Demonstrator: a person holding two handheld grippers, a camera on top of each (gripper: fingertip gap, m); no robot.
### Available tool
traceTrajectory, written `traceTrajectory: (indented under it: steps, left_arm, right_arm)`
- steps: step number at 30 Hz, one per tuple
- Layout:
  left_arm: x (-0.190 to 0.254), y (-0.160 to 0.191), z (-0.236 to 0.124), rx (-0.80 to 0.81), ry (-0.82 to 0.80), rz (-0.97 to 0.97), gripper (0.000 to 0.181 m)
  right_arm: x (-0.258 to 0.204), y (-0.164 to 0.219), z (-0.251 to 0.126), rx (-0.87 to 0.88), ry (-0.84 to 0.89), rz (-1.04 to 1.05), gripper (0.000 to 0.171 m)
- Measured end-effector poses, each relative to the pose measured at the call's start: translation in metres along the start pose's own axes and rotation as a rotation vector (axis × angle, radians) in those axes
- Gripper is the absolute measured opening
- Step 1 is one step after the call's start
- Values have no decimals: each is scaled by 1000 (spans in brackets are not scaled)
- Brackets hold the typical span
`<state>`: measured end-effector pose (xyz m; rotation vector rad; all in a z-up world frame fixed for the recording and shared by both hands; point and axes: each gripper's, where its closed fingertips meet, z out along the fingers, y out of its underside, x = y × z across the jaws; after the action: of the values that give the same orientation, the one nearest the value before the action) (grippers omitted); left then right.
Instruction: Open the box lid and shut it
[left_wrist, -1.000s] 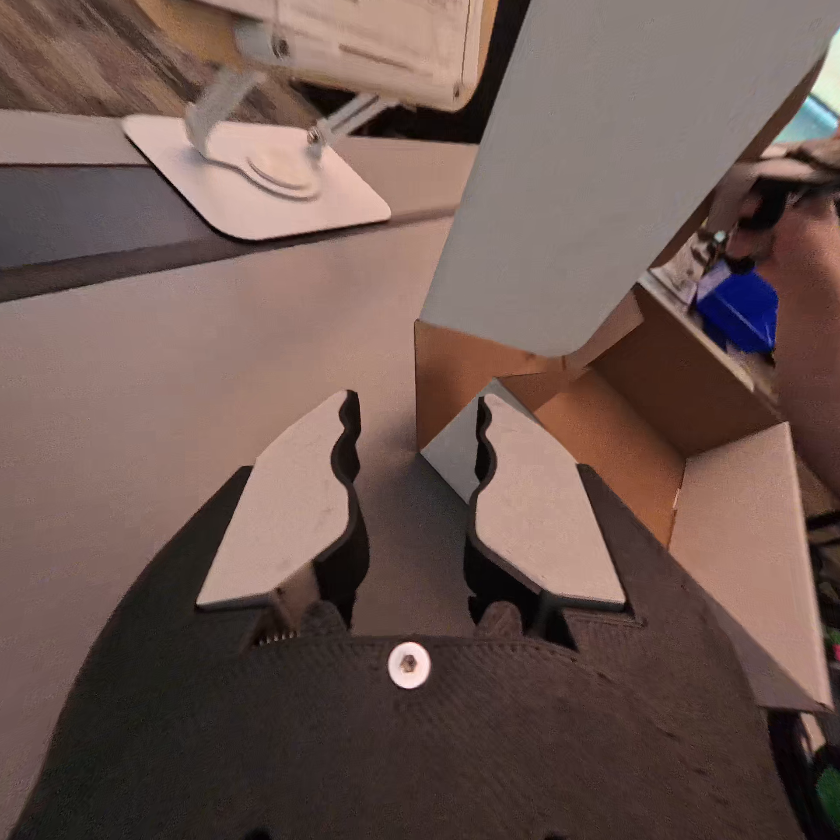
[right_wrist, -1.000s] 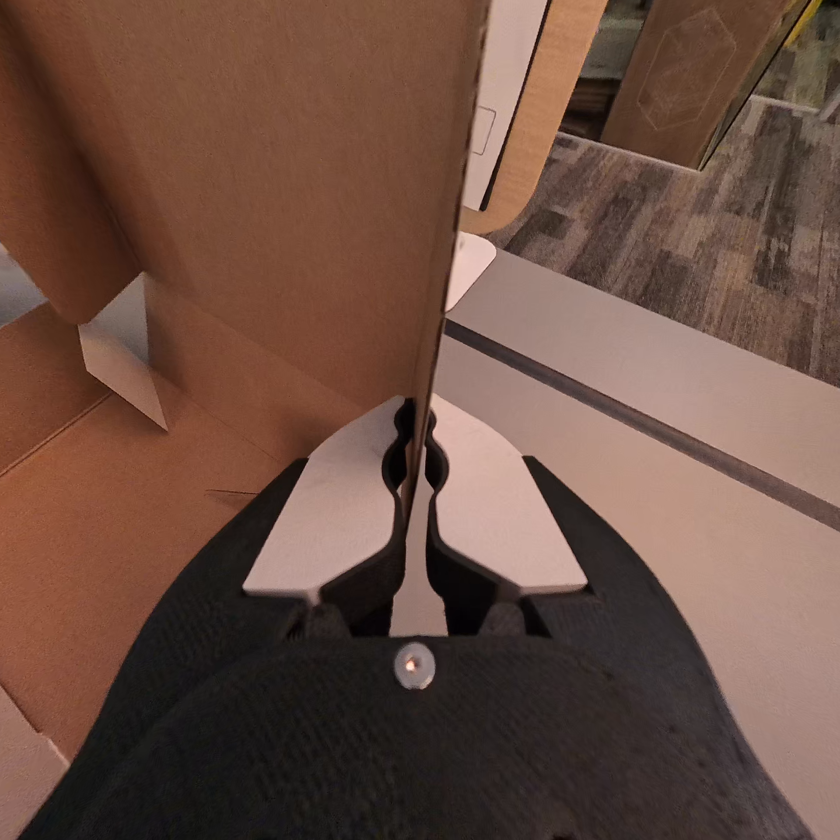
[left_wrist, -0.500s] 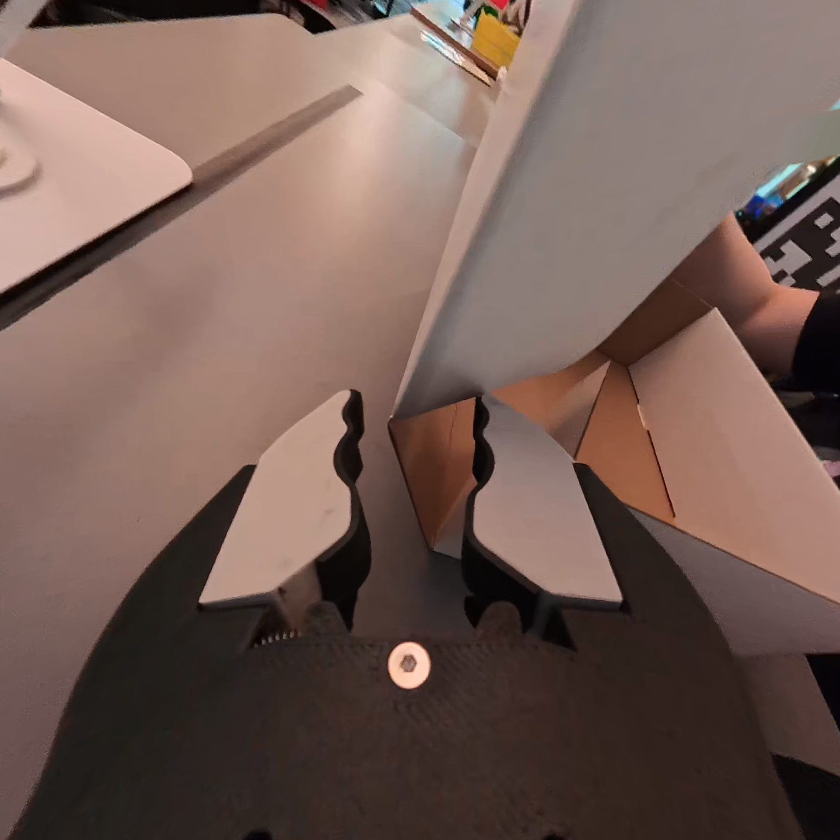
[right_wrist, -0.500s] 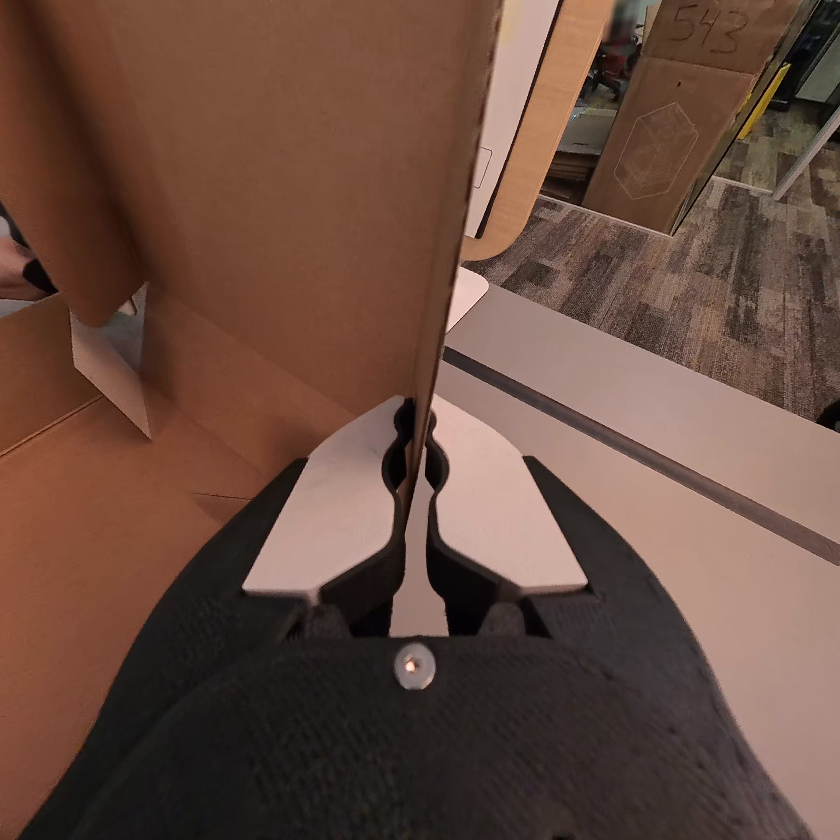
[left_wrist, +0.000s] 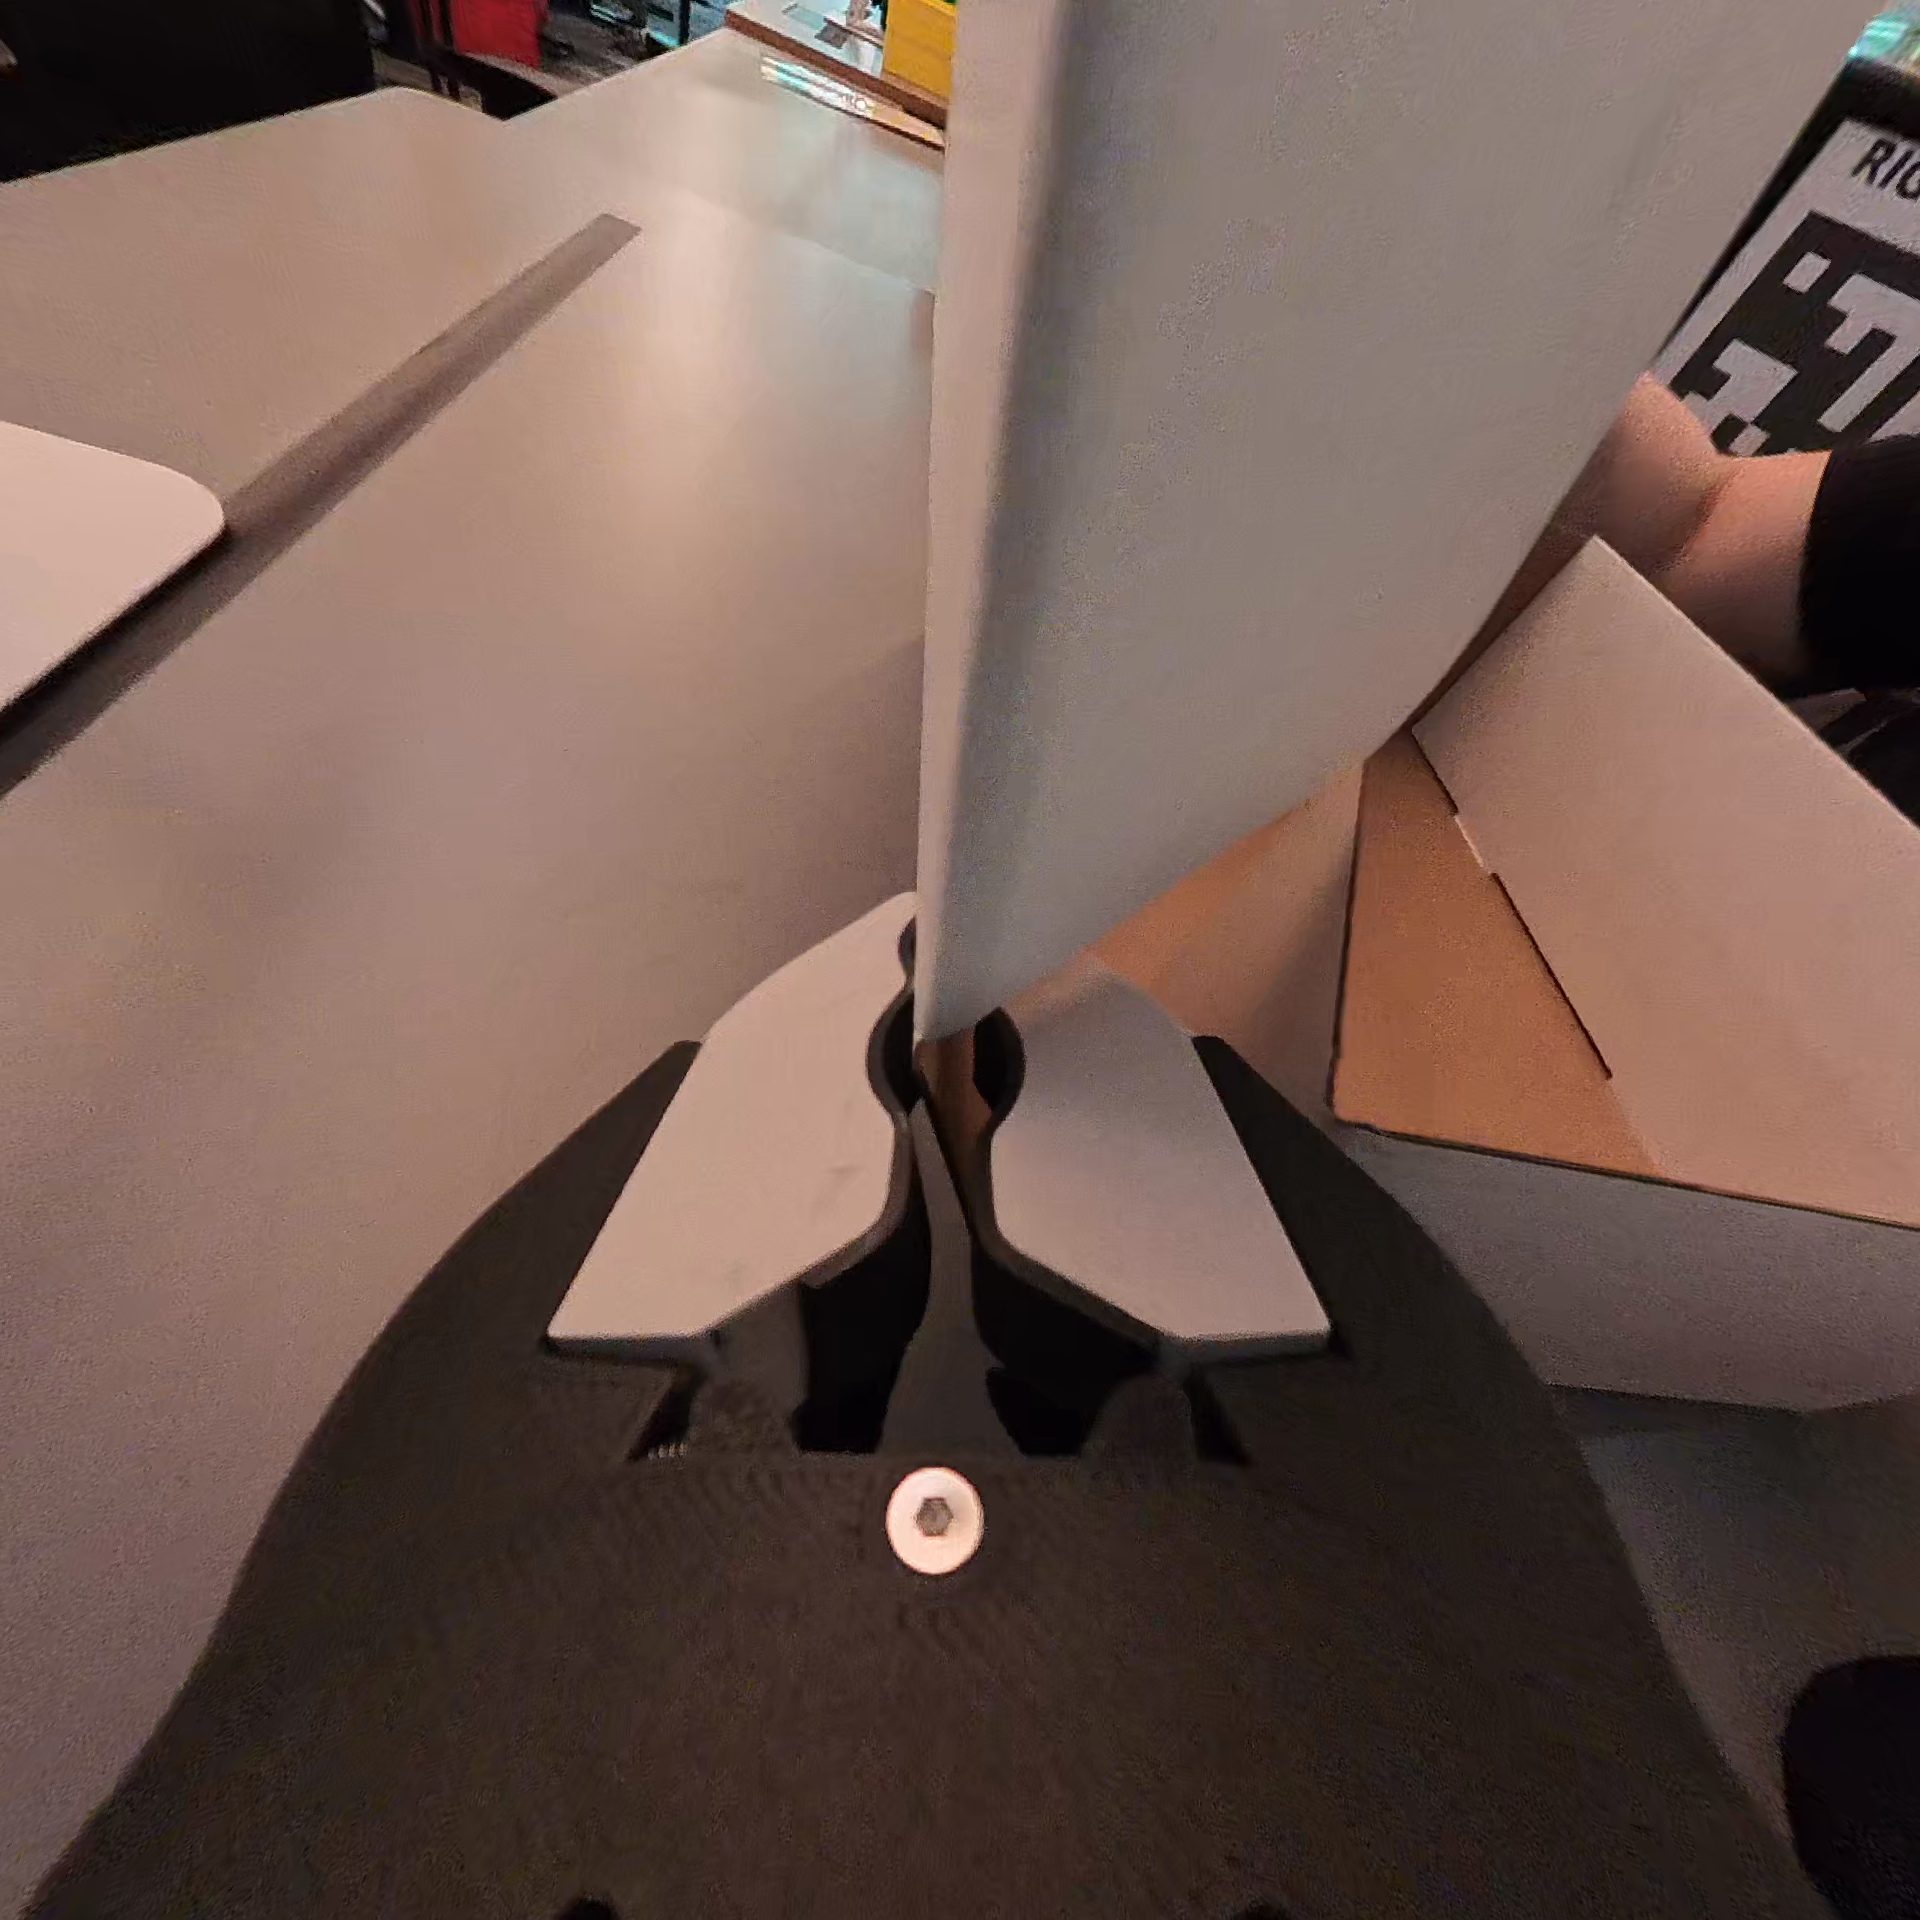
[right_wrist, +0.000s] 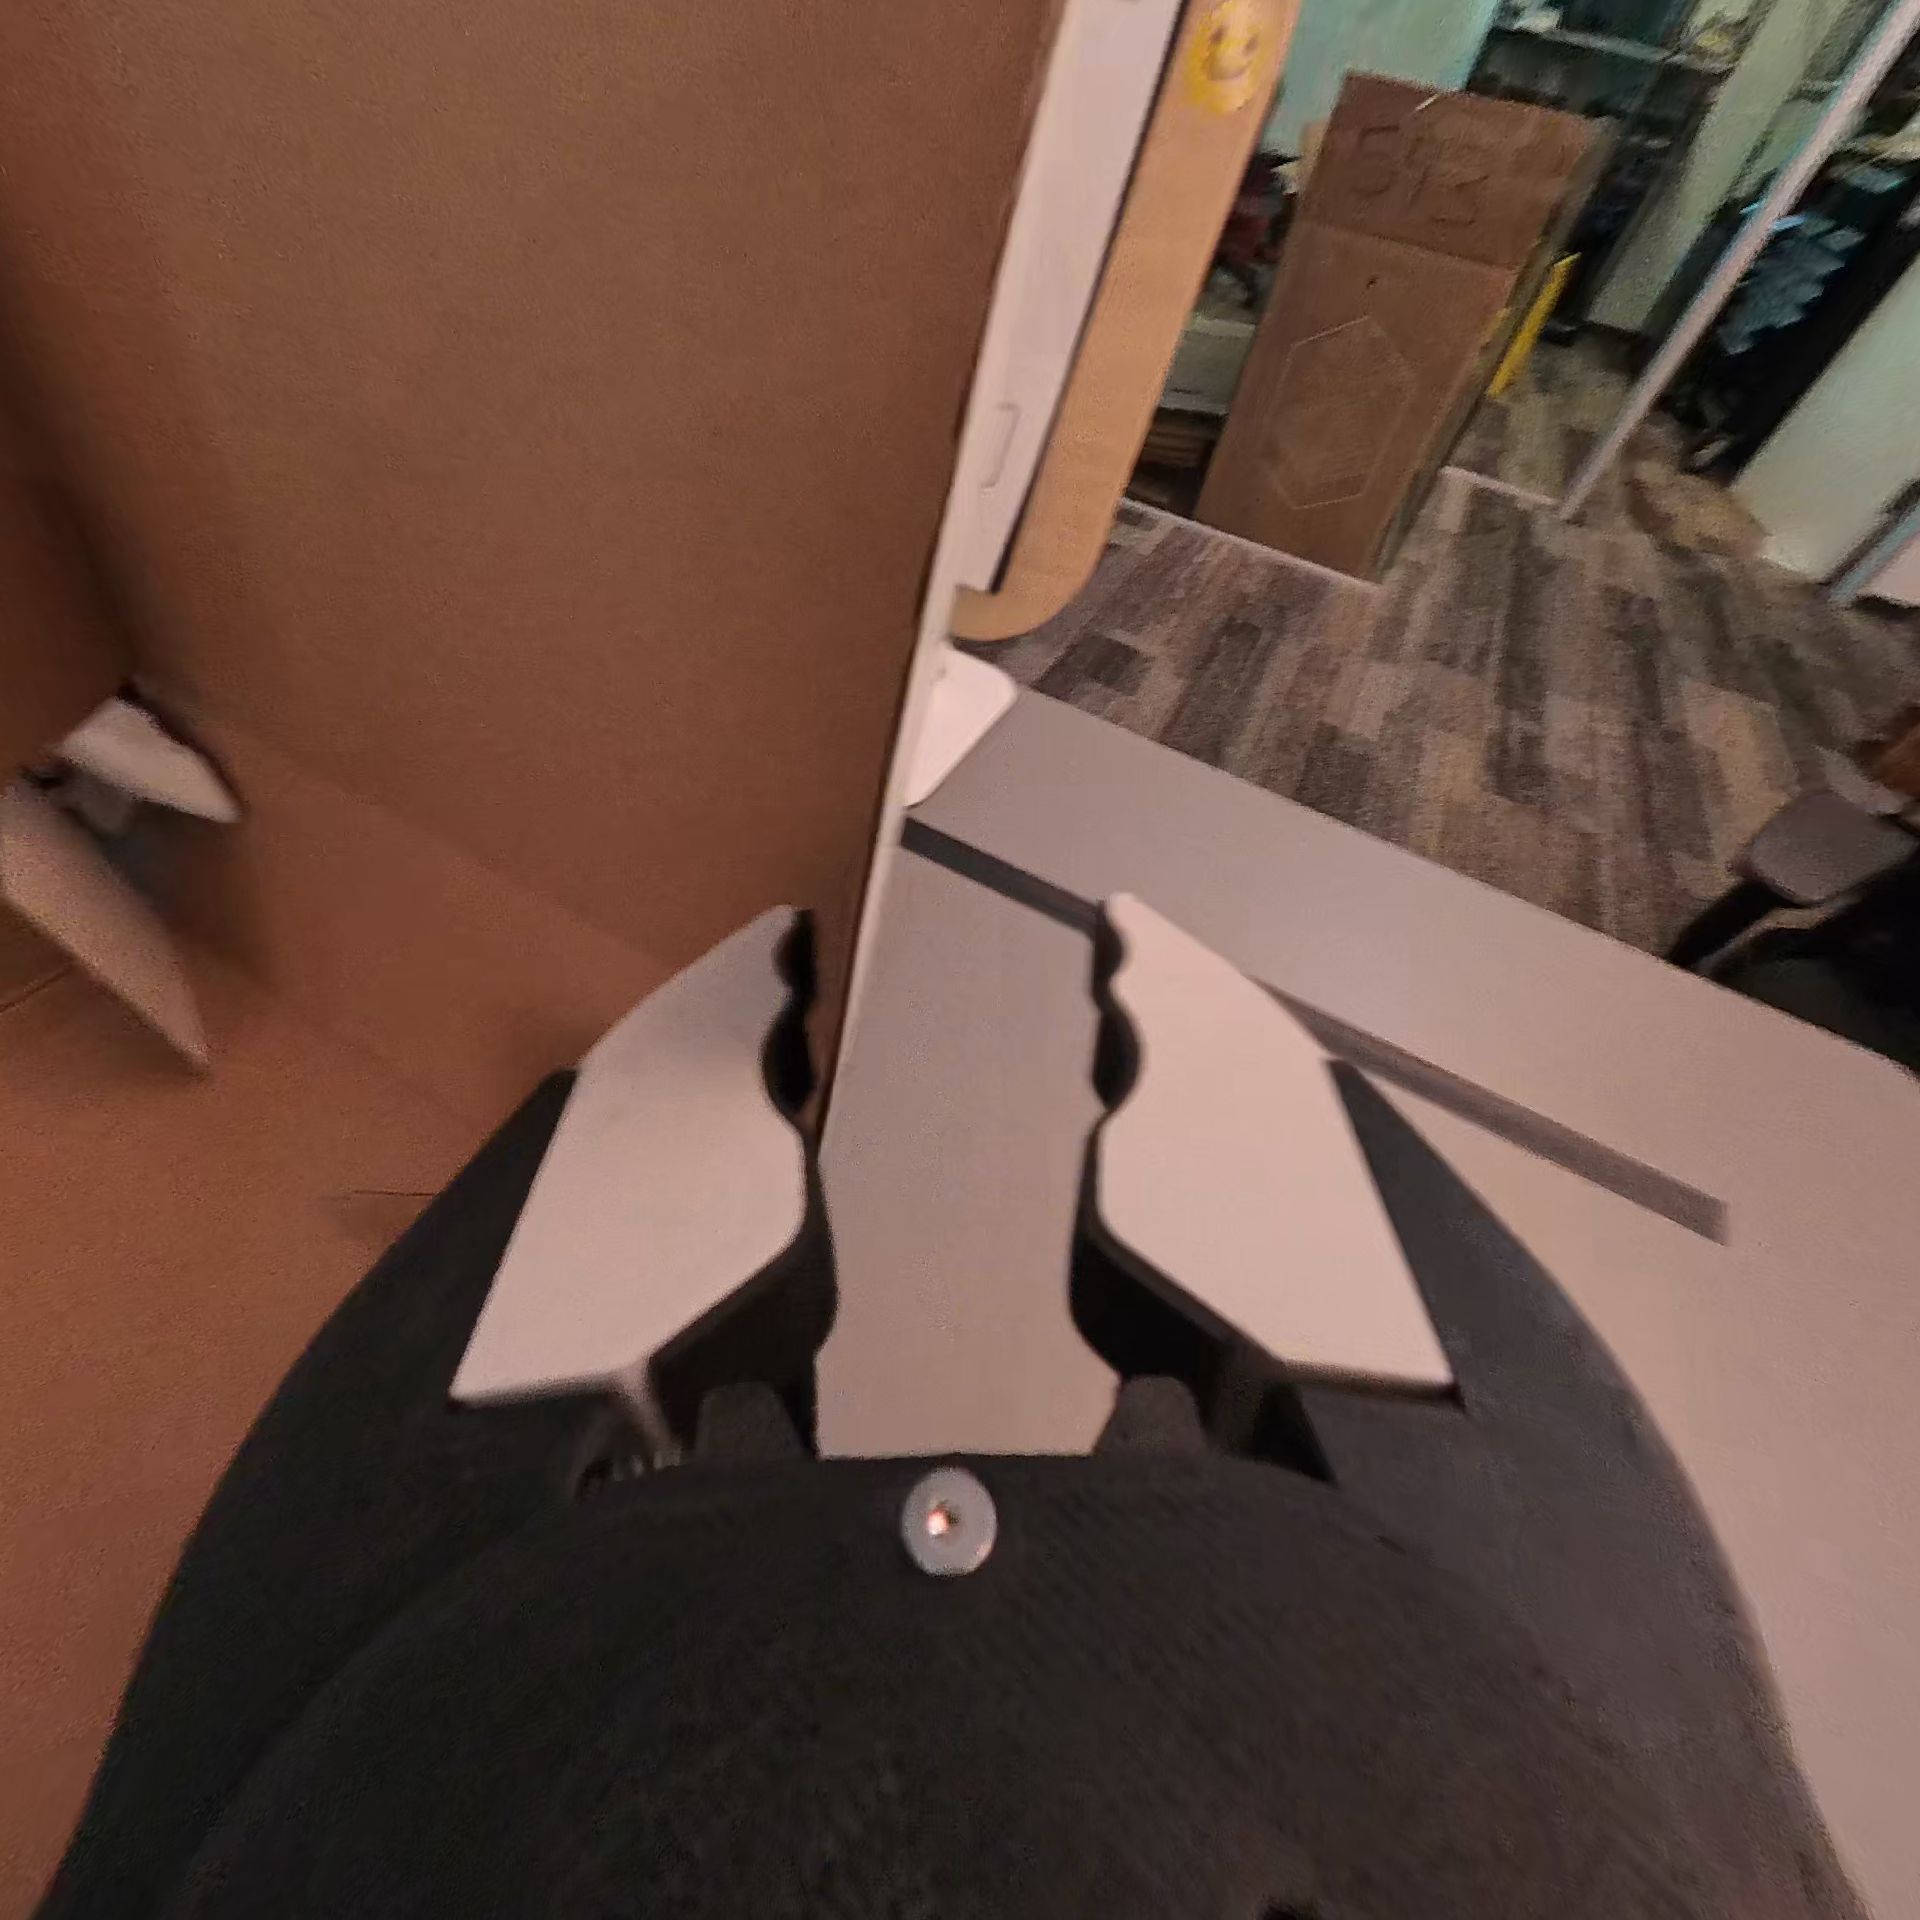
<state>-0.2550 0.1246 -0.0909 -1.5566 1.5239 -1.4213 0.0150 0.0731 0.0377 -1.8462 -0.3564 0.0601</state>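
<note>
Since a moment ago my two grippers are trading roles: my left gripper (left_wrist: 951, 1023), spread apart before, is now pinching the lower corner of the box lid (left_wrist: 1226, 436), while my right gripper (right_wrist: 951, 997), clamped earlier, is standing with fingers parted, only its left finger (right_wrist: 675, 1122) lying against the lid's brown inner face. I am keeping the lid raised nearly upright over the open cardboard box (left_wrist: 1621, 1049), which is sitting on the grey table (left_wrist: 499, 748).

A tall cardboard panel (right_wrist: 1351, 343) stands on patterned carpet (right_wrist: 1455, 665).
</note>
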Motion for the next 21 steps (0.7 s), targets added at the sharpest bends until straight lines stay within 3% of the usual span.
traceTrajectory:
  steps: [2,3,6,8,10,12,16,18,21]
  left_arm:
    - [2,1,-1,2,9,-11,1]
    - [3,2,-2,5,9,-2,1]
    - [8,1,-2,0,-6,72,1]
    - [10,0,-2,-4,-15,98,1]
    - [11,0,-2,-7,-16,105,1]
    - [12,0,-3,-8,-14,118,1]
    - [15,-1,-4,-10,-15,164,2]
    - [17,-1,-4,-12,-12,187,2]
    - [16,2,-5,-24,-27,223,3]
  right_arm:
    - [5,-20,-12,32,80,-113,75]
    - [2,-36,-20,56,103,-193,79]
    - [-14,-90,-42,77,113,-437,82]
    - [-41,-119,-48,57,-5,-562,81]
    - [-67,-130,-44,-57,-124,-711,69]
    - [-79,-139,-31,-180,-134,-858,69]
    - [-103,-123,-8,-535,-302,-1060,48]
    - [-112,-113,-5,-709,-418,-1071,30]
    - [-123,-98,-15,-986,-645,-924,4]
